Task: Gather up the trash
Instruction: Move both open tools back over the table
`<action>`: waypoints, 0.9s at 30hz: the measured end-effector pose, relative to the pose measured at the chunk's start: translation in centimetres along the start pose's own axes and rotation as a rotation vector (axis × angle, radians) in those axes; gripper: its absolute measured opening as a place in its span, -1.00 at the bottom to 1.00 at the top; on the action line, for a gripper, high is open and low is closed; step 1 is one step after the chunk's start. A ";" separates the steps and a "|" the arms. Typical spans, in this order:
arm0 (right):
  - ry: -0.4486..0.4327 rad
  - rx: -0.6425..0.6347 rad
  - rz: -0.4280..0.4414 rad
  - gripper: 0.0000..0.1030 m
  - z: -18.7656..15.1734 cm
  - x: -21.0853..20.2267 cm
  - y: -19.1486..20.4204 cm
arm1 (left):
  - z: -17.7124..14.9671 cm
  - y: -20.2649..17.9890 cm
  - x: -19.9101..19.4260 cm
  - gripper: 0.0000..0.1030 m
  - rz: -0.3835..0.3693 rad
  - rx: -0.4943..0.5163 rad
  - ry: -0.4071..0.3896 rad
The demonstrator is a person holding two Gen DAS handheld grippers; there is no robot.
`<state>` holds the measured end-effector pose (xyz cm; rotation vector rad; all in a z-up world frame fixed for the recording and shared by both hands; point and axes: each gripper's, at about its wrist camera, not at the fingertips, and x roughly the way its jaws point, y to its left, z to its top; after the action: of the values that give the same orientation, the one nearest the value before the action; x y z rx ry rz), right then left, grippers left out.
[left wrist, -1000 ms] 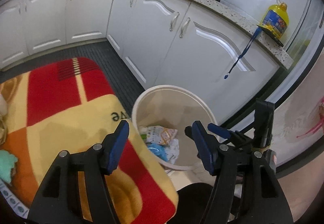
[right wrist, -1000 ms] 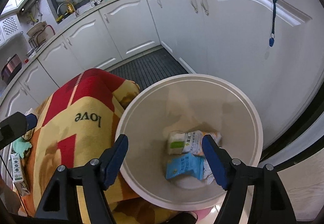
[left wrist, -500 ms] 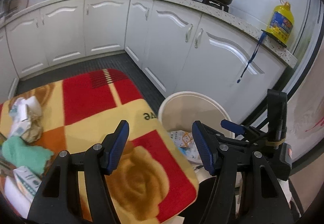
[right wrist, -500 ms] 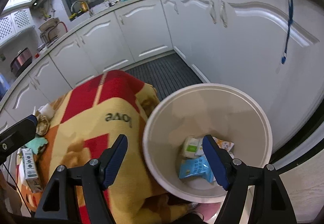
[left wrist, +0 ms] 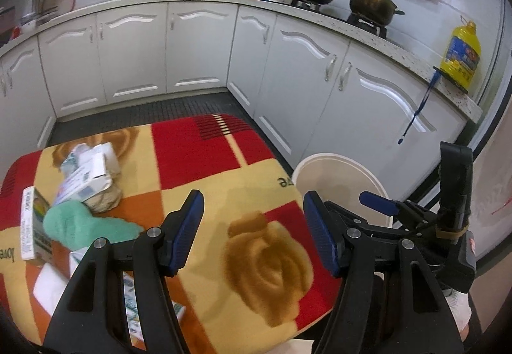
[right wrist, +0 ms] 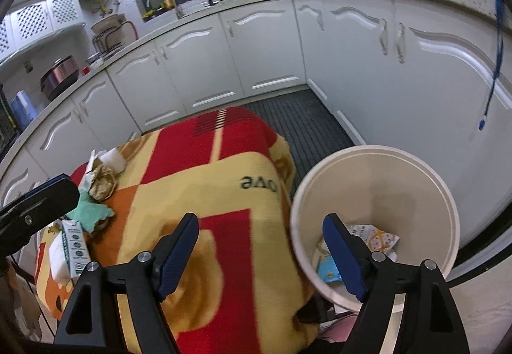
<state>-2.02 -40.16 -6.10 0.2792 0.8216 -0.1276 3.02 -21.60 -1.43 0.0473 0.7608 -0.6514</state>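
Both grippers are spread wide with nothing between the fingers. The left gripper (left wrist: 251, 231) hangs over the red-and-yellow blanket (left wrist: 224, 181), not touching anything. The right gripper (right wrist: 260, 253) sits over the blanket's edge, one finger over the rim of the white bin (right wrist: 377, 213), apart from it. The bin stands just beside the blanket and holds a couple of wrappers (right wrist: 374, 234). The remaining trash pile (left wrist: 86, 181) of cartons, crumpled paper and a green cloth (left wrist: 80, 224) lies on the blanket's left side.
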 end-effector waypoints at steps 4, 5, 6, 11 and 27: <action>0.001 -0.030 0.020 0.52 0.1 0.0 1.7 | -0.4 1.3 -0.8 0.23 0.008 -0.017 -0.003; 0.001 -0.036 0.026 0.52 0.1 0.0 2.2 | -0.5 1.6 -1.1 0.23 0.010 -0.021 -0.003; 0.001 -0.041 0.030 0.53 0.2 0.0 2.5 | -0.6 1.9 -1.3 0.23 0.013 -0.026 -0.004; 0.009 -0.066 0.069 0.53 0.2 0.0 4.5 | -1.1 3.7 -2.6 0.23 0.028 -0.051 -0.003; 0.078 -0.180 0.235 0.54 -1.4 0.8 12.2 | -4.3 12.2 -7.6 0.23 0.112 -0.207 0.030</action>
<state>0.18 -28.10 -5.17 0.2100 0.8658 0.1777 3.10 -6.61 -1.91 -0.0891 0.8452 -0.4641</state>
